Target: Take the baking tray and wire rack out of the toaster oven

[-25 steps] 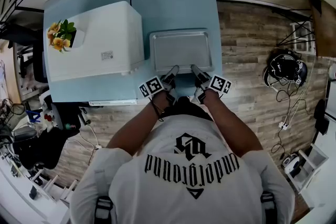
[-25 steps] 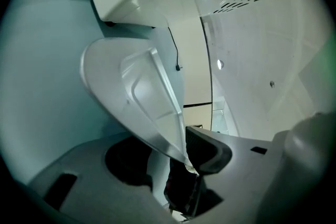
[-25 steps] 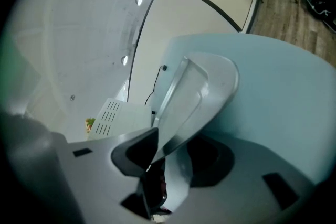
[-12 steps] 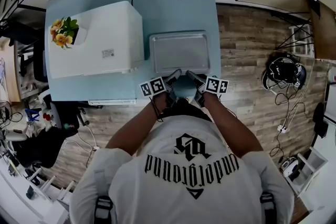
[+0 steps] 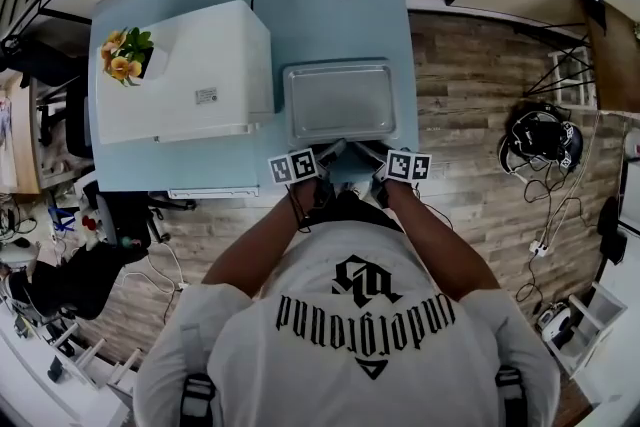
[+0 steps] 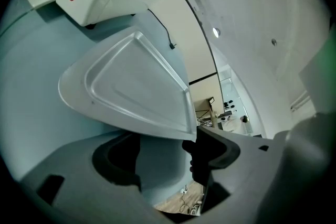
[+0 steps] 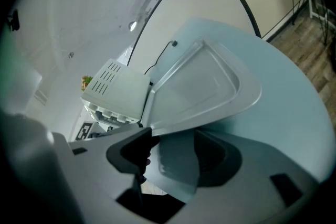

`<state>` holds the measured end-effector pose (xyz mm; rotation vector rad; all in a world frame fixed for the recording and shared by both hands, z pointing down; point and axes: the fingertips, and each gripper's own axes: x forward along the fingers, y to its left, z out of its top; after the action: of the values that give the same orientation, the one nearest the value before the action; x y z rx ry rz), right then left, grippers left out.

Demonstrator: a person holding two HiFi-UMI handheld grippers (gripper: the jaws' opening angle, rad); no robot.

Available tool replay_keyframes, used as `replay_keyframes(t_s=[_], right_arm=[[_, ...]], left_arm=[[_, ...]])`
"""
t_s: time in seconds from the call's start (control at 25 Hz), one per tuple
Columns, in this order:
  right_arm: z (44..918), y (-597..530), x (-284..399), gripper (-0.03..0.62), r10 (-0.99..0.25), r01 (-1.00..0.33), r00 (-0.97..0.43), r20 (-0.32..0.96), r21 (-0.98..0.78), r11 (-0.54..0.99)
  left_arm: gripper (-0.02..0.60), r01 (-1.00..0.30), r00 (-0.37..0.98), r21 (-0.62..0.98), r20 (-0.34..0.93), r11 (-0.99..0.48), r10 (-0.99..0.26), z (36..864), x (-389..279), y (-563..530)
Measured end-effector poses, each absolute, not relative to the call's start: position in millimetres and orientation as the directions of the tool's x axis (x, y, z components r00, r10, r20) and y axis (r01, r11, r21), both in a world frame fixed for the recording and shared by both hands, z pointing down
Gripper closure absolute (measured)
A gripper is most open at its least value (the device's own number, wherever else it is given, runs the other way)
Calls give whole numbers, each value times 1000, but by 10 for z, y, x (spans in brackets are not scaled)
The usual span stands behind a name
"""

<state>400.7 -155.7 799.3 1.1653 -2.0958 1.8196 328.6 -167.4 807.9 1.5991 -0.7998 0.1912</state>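
The left gripper [image 5: 334, 151] and right gripper [image 5: 364, 152] hold nothing, their jaws apart and just now opening, with the baking tray [image 5: 340, 100] flat on the table [image 5: 330, 10] just ahead of them, beside the toaster oven [image 5: 185, 70].

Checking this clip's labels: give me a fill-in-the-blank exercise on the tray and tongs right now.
The baking tray lies on the ____ table.
In the head view it sits to the ____ of the white toaster oven.
The left tongs and right tongs grip ____.
Missing: blue; right; nothing.
Both tongs' jaws have just been opening, the tray ahead of them, not between.
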Motion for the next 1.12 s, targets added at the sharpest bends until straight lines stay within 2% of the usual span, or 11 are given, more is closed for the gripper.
replay_keyframes(t_s=[0.52,0.76,1.12], right_arm=[[7848,-1371,4103,352,-487,-627,-681,547,-779,2],[7639,-1384,4174,356,-543,-634,-661,518,-773,34],[7133,-1392,4294,361,-609,-674,-640,469,-722,153]], left_arm=[[236,-597,738,801,529,-40,-418,7880,3348,-1542],[236,-603,735,792,507,-93,-450,7705,3332,-1525],[236,-609,730,776,465,-168,-501,7383,3342,-1452]])
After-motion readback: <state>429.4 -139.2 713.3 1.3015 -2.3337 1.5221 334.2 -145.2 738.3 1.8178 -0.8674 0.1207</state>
